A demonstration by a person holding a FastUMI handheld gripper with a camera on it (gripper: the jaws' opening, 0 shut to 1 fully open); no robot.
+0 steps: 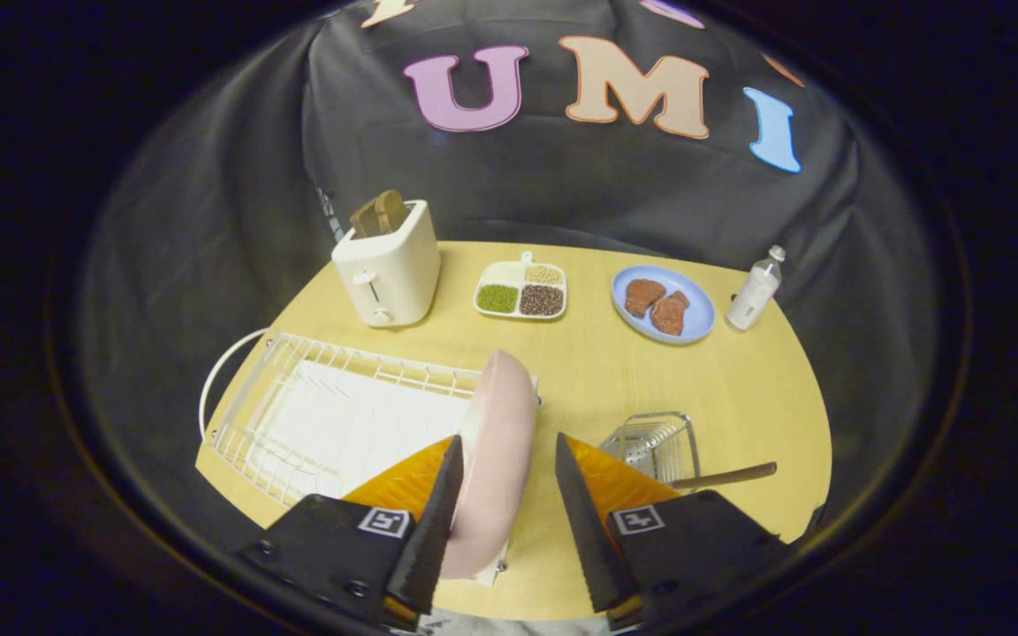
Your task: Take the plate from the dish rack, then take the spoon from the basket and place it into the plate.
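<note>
A pink plate (496, 450) stands on edge at the right end of the white wire dish rack (315, 415). My gripper (504, 459) is open, its two fingers on either side of the plate's rim. The left finger lies close against the plate, while a gap separates the right finger from it. Just beyond the right finger sits a small wire basket (655, 442). A spoon's wooden handle (725, 477) sticks out of it to the right; the bowl of the spoon is hidden.
On the round wooden table (739, 397) beyond the rack stand a white toaster (390, 269) holding toast, a divided dish of grains (522, 290), a blue plate with brown pieces of food (664, 305) and a small white bottle (756, 287).
</note>
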